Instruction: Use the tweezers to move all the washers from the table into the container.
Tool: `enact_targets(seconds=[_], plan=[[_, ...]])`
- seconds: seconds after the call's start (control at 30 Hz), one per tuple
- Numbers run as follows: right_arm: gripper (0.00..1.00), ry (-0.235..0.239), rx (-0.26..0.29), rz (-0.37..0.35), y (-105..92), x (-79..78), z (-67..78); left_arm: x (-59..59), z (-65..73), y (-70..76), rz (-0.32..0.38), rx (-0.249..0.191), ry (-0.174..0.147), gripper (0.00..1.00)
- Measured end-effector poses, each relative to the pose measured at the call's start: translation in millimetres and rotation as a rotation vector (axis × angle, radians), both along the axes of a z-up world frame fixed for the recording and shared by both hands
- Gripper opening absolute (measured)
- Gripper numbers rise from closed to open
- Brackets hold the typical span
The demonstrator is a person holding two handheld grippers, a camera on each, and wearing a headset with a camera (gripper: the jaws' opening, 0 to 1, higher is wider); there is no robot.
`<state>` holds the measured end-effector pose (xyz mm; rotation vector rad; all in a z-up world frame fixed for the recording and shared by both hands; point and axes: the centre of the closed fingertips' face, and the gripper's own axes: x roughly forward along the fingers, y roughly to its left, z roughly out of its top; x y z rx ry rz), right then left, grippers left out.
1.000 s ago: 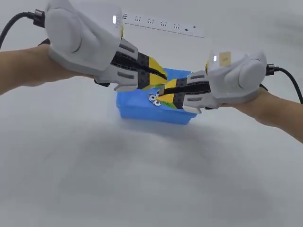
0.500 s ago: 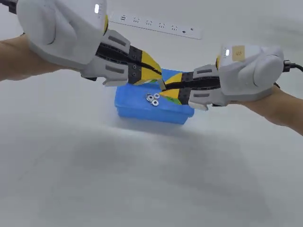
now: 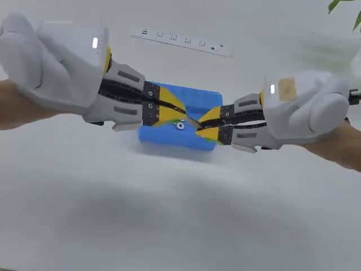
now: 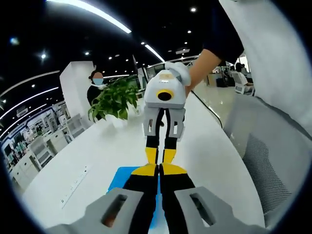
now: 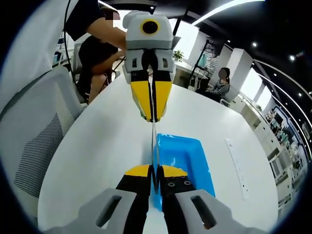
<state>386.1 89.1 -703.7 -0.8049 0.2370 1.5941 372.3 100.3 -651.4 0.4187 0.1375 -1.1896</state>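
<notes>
A blue container (image 3: 192,99) sits on the white table with small metal washers (image 3: 179,125) inside. My left gripper (image 3: 183,116) comes in from the left and my right gripper (image 3: 199,129) from the right. Their yellow tips nearly meet just above the box. In the right gripper view thin metal tweezers (image 5: 154,141) run from my right gripper (image 5: 156,171) straight to the left gripper (image 5: 152,117), and both sets of jaws are shut on them. In the left gripper view my left gripper (image 4: 159,171) is tip to tip with the right gripper (image 4: 163,156) over the container (image 4: 119,178).
A white power strip (image 3: 180,41) lies on the table behind the box. A potted plant (image 4: 114,100) stands at the table's far end. Mesh office chairs (image 5: 34,141) flank the table, and people sit in the background.
Both grippers sit lower and more level, tips still together over the container. The left one has drawn back to the left. The camera has shifted too.
</notes>
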Motion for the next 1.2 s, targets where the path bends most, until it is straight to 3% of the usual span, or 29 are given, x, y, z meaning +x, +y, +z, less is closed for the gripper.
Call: enact_targets(seconds=[0.27, 0.4, 0.53, 0.73, 0.97, 1.2], plan=[[0.07, -0.008, -0.013, 0.012, -1.4, -17.7, 0.4, -19.8, -12.3, 8.5, 0.012, 0.038, 0.017, 0.04], [0.07, 0.004, -0.032, 0.012, -3.3, -21.8, -4.9, -24.0, -21.5, 8.6, 0.011, 0.049, 0.026, 0.04], [0.07, 0.011, -0.053, 0.010, -4.9, -24.3, -11.7, -24.2, -41.5, 10.8, 0.021, 0.086, 0.056, 0.04], [0.07, 0.025, -0.091, 0.008, -6.3, -22.8, -29.1, -22.3, -62.2, 10.8, 0.032, 0.108, 0.097, 0.04], [0.07, 0.058, -0.126, 0.012, -2.0, -24.2, -51.7, -20.2, -100.4, 15.2, 0.040, 0.209, 0.152, 0.04], [0.07, 0.088, -0.156, -0.012, -3.4, -16.6, -76.6, -11.5, -125.2, 14.8, 0.043, 0.243, 0.210, 0.05]])
